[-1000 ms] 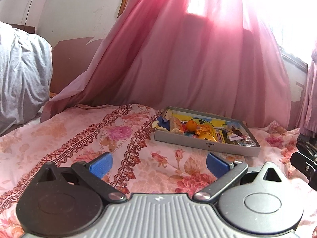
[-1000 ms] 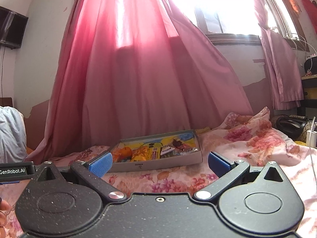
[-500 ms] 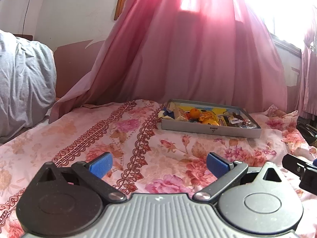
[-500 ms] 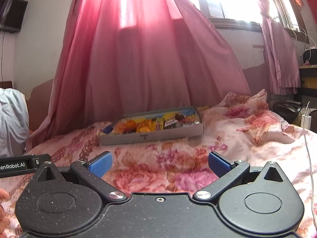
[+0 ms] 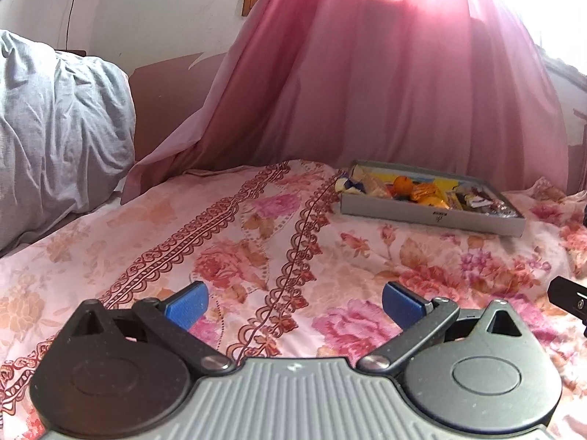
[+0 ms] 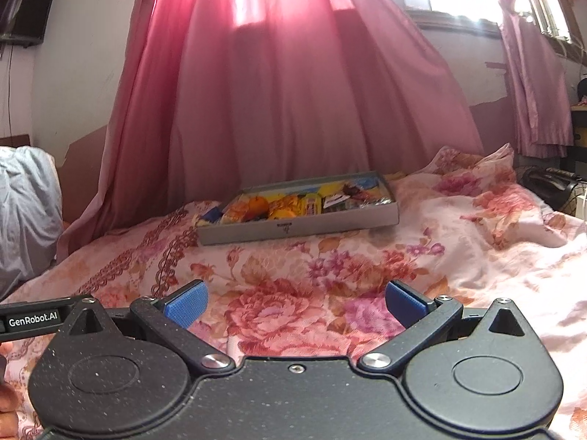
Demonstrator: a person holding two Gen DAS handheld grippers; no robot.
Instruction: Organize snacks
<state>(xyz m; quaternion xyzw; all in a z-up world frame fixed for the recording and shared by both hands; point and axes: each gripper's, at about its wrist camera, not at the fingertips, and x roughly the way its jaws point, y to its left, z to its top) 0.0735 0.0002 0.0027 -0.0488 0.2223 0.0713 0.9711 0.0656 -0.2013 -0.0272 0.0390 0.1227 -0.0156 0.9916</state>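
Observation:
A shallow grey box [image 5: 429, 217] [image 6: 301, 228] lies on the floral bedspread near the pink curtain. It holds several wrapped snacks, among them an orange round one [image 5: 402, 183] [image 6: 256, 205] and yellow packets [image 6: 308, 204]. My left gripper [image 5: 295, 306] is open with nothing between its blue pads, well short of the box, which sits ahead and to its right. My right gripper [image 6: 296, 302] is open and empty too, with the box straight ahead at a distance. A corner of the right gripper shows at the right edge of the left wrist view.
The floral bedspread [image 5: 256, 256] [image 6: 367, 267] spreads between the grippers and the box. A grey pillow [image 5: 55, 128] lies at the left. The pink curtain [image 6: 293, 91] hangs behind the box. Dark objects [image 6: 550, 183] sit beyond the bed's right side.
Both grippers have drawn back from the box and risen, so the box looks smaller and more bedspread shows. Both stay open and empty.

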